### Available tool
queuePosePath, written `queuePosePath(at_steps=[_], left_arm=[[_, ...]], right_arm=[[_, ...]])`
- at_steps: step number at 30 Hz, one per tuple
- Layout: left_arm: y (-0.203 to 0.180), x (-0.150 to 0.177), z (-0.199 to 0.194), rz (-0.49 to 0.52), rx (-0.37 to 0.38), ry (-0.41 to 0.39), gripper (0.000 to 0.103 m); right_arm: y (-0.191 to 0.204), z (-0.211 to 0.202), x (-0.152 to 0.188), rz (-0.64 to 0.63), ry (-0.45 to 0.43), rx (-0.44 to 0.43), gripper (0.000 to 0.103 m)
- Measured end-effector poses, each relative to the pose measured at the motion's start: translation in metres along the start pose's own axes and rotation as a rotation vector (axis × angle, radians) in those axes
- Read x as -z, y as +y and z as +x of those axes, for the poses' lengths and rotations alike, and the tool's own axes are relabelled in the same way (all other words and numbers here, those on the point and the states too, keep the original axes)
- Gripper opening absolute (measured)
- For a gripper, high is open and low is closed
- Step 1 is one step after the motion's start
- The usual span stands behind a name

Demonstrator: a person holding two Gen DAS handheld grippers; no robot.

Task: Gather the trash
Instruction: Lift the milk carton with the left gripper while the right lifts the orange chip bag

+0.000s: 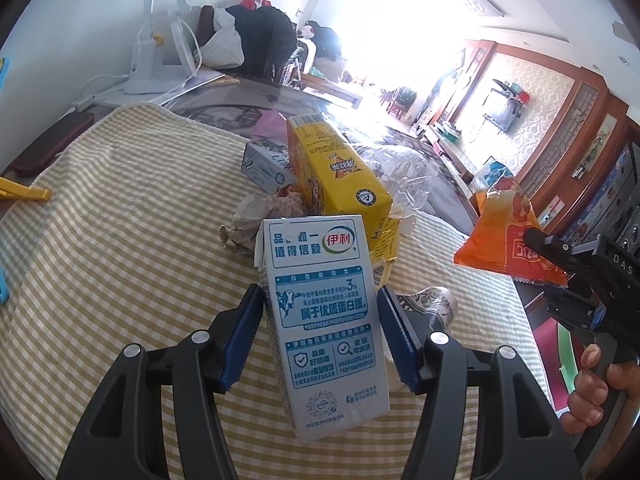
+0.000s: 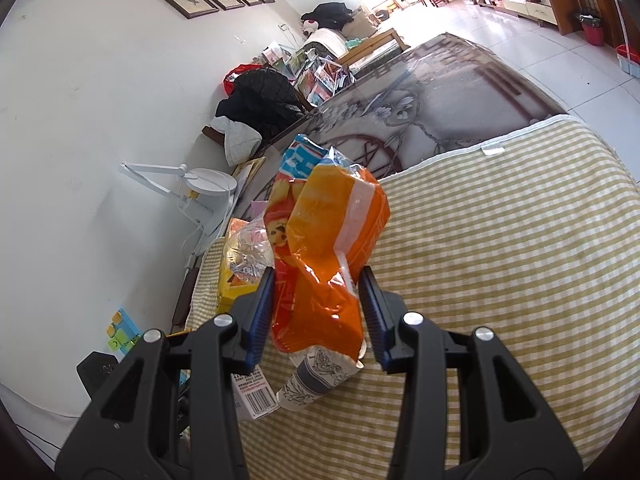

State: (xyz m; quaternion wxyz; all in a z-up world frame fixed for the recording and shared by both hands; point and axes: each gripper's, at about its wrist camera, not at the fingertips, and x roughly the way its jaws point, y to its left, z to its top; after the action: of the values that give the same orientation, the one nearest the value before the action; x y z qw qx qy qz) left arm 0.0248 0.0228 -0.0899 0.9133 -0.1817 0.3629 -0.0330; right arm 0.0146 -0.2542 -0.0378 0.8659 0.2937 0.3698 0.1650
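1. Now the left gripper point(image 1: 320, 332) is clenched on a white-and-blue printed milk carton point(image 1: 320, 320), lifted above the yellow-checked cloth point(image 1: 120, 240).
2. Meanwhile the right gripper point(image 2: 318, 316) grasps a crinkled orange snack bag point(image 2: 324, 264).
3. Beyond the carton, a yellow cardboard box point(image 1: 336, 172) and crumpled paper point(image 1: 256, 220) lie on the cloth.

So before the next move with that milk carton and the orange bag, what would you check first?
1. Left gripper fingers clamp milk carton: ok.
2. Right gripper fingers clamp orange snack bag: ok.
3. Carton lifted off the checked cloth: ok.
4. Trash bin in sight: not ok.
5. Cloth cleared: not ok; yellow box and crumpled paper remain.
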Motion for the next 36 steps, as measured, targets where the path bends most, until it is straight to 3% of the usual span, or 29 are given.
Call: queuePosePath(at_steps=[16, 30, 36], left_arm=[[-0.024, 0.006, -0.015, 0.106, 0.057, -0.062, 0.056], [-0.042, 0.017, -0.018, 0.193, 0.03, -0.061, 0.056], [-0.061, 0.022, -0.025, 0.177, 0.079, -0.047, 0.056]], right_arm=[[-0.009, -0.021, -0.003, 0.01, -0.044, -0.002, 0.041], [-0.037, -0.061, -0.008, 0.054, -0.108, 0.012, 0.041], [-0.057, -0.083, -0.009, 0.095, -0.138, 0.017, 0.041]])
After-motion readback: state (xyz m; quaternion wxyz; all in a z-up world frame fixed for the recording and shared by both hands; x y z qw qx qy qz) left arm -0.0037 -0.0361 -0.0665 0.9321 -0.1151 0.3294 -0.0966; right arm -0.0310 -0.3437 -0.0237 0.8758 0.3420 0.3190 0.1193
